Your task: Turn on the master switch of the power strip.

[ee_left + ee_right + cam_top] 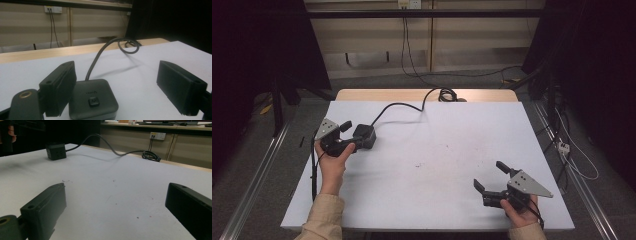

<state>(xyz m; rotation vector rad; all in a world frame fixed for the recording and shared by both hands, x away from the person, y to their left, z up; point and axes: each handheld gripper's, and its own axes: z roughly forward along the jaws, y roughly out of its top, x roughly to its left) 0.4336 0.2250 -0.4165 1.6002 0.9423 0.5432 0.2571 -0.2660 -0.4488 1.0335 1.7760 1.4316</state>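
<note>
Black box (pixel 93 100) between left claw (pixel 120 87) jaws

A small box with a button on top (pixel 364 136) sits on the table (pixel 447 165), at its left side and toward the far half. Its cable (pixel 398 106) runs from the box to the right and away, ending in a coil (pixel 447 93) at the table's far edge near the middle. The left gripper (pixel 343 137) is just left of the box, which lies between its jaws, close to one. The right gripper (pixel 491 176) rests at the near right corner, well apart from the box.
</note>
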